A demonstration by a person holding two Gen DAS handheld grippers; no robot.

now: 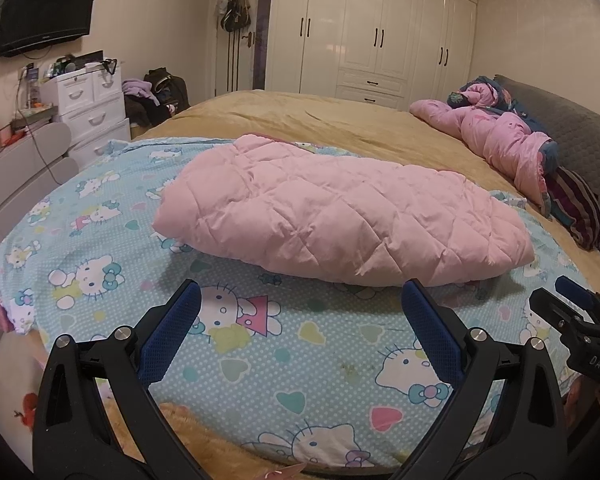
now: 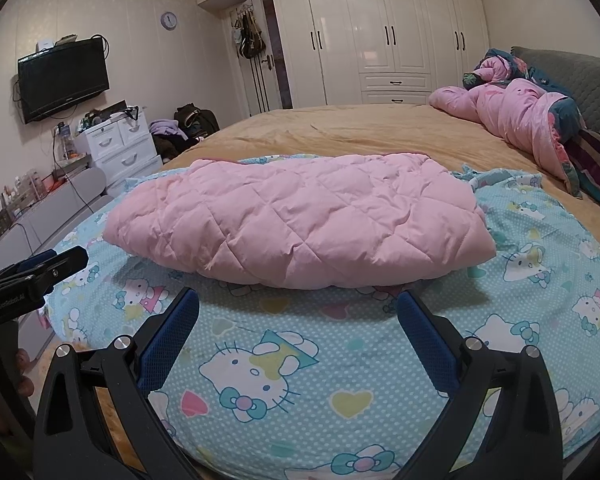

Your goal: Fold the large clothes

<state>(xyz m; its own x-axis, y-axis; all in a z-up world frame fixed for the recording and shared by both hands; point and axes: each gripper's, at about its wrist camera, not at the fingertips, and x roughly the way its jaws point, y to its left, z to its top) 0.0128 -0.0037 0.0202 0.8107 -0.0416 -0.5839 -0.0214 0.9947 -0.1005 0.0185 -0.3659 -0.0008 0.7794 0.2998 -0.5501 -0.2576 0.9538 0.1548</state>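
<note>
A pink quilted padded garment (image 1: pixel 340 216) (image 2: pixel 296 220) lies folded into a thick bundle on a light blue cartoon-cat sheet (image 1: pixel 292 364) (image 2: pixel 308 364) spread over the bed. My left gripper (image 1: pixel 302 320) hovers open just short of the bundle's near edge, nothing between its blue pads. My right gripper (image 2: pixel 298 320) is open too, also short of the near edge and holding nothing. In the left wrist view the right gripper (image 1: pixel 576 308) shows at the right edge. The left gripper (image 2: pixel 48 264) appears at the left edge of the right wrist view.
A tan blanket (image 1: pixel 320 120) covers the bed beyond the sheet. A crumpled pink duvet (image 1: pixel 504 136) and striped pillow (image 1: pixel 576 204) lie against the grey headboard (image 1: pixel 580 128). White drawers (image 1: pixel 92 112), a wall TV (image 1: pixel 44 12) and wardrobes (image 1: pixel 372 28) stand around the bed.
</note>
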